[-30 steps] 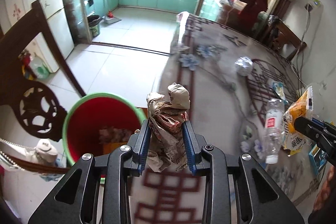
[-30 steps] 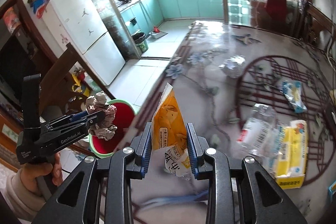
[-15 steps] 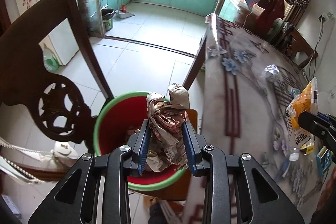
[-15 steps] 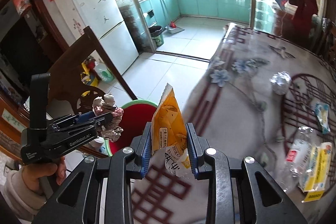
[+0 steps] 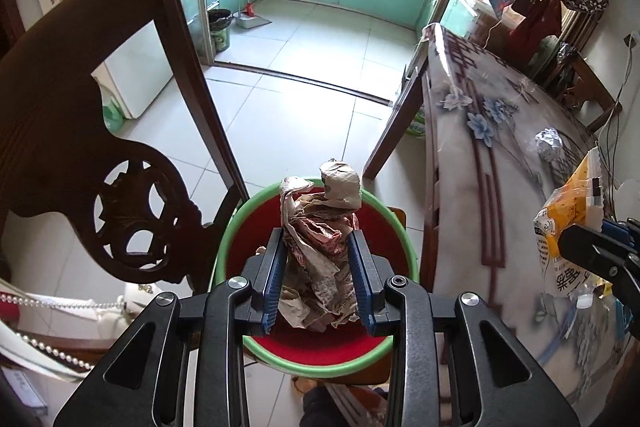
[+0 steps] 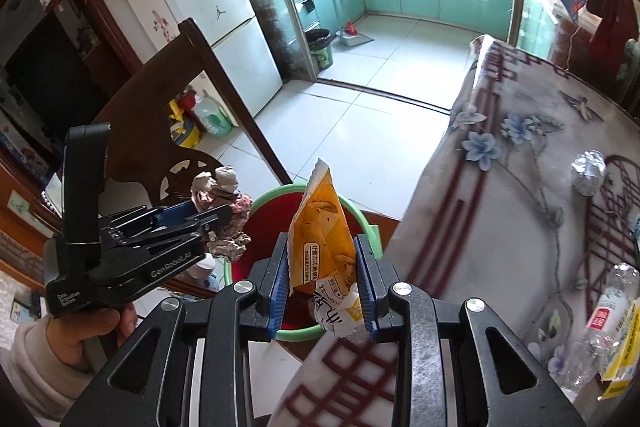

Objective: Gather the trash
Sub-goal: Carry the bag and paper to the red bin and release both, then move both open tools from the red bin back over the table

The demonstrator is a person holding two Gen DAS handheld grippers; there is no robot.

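My left gripper (image 5: 318, 279) is shut on a crumpled paper wad (image 5: 320, 243) and hangs right above the red bin with a green rim (image 5: 376, 203) on the floor beside the table. In the right wrist view the same left gripper (image 6: 218, 217) and wad (image 6: 224, 211) show at the left, over the bin's (image 6: 360, 219) left edge. My right gripper (image 6: 322, 287) is shut on an orange snack bag (image 6: 324, 227), held over the bin's right side near the table edge. The bag (image 5: 568, 211) also shows at the right of the left wrist view.
A dark wooden chair (image 5: 100, 155) stands close to the bin's left. The table with a floral cloth (image 6: 500, 187) carries a foil ball (image 6: 588, 171), a plastic bottle (image 6: 600, 323) and a yellow packet (image 6: 624, 351). Tiled floor (image 5: 312, 39) runs back to the kitchen, where a fridge (image 6: 208, 7) stands.
Both grippers have swung left off the table, each keeping its load. The left one now hangs over the bin's middle; the right one has reached the bin's right side.
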